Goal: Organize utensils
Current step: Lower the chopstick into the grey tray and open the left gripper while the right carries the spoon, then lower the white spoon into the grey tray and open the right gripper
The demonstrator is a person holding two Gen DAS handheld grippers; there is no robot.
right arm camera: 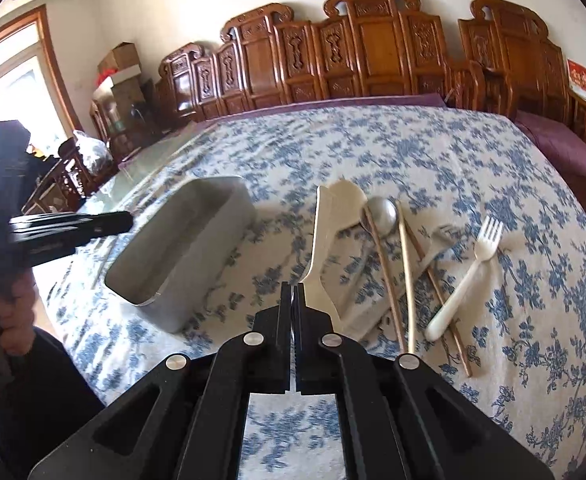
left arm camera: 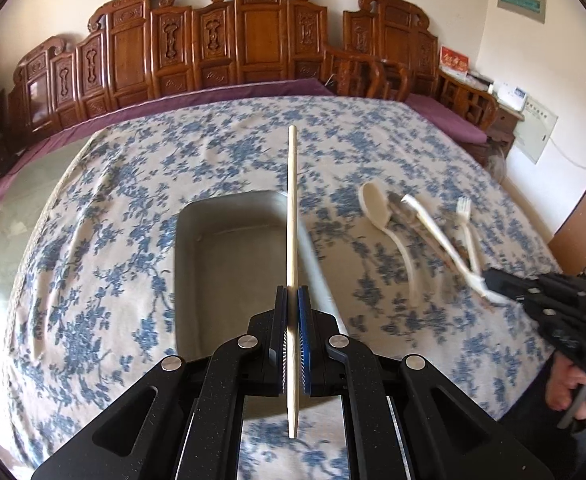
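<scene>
Pale wooden chopstick (left arm camera: 292, 216) is riding pinched in your left gripper (left arm camera: 292, 300), hanging above the empty grey rectangular tray (left arm camera: 229, 256); you are lowering it lengthwise, I'd suggest. Your right gripper (right arm camera: 292, 292) is clamping the cream plastic spoon (right arm camera: 325, 240); keep them apart.

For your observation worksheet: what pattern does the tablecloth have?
The tablecloth is off-white with a blue floral print, clearest in the right wrist view.

Carved wooden bench (left arm camera: 253, 36), purple cushion (right arm camera: 569, 152), cardboard boxes (right arm camera: 119, 64).
</scene>
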